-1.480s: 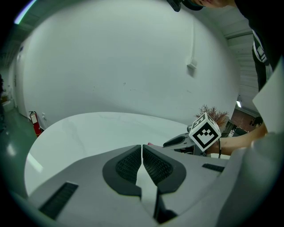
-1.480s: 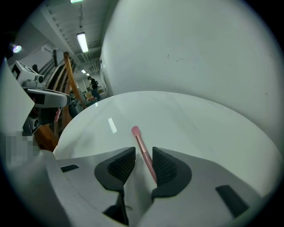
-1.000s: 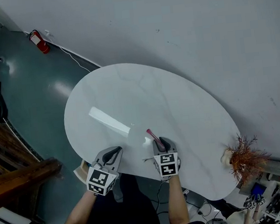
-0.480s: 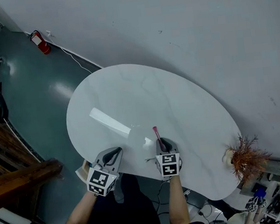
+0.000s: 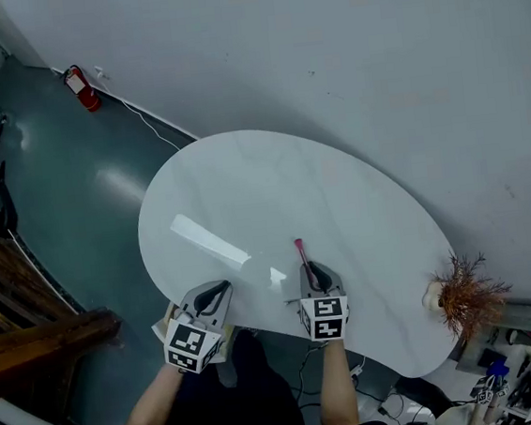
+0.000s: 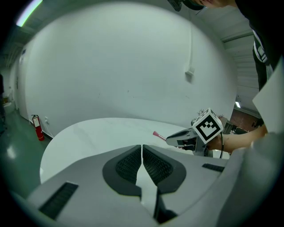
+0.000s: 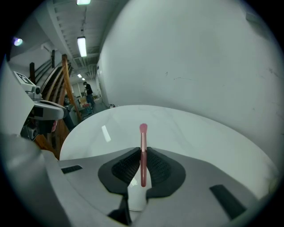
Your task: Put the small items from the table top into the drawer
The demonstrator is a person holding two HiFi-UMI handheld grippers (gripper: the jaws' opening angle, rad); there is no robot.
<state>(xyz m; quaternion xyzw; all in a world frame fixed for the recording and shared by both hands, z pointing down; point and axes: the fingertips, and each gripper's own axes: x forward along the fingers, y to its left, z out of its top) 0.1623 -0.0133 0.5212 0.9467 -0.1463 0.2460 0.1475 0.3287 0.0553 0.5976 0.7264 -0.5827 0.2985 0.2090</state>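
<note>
The right gripper [image 5: 307, 270] has just been closing its jaws, and they now pinch the handle of a slim pink makeup brush [image 7: 143, 146]. The brush's bristle head sticks out forward past the jaw tips. In the head view the brush sits over the near edge of the white oval table [image 5: 272, 187]. The left gripper [image 5: 219, 289] is also at the near edge, well apart from the right gripper, with its jaws pressed together on nothing. Each gripper carries a cube [image 5: 324, 316] printed with black-and-white square markers. A red fire extinguisher [image 5: 79, 88] stands by the far wall. A dried rust-coloured plant [image 5: 465, 297] is beside the table's right end.
</note>
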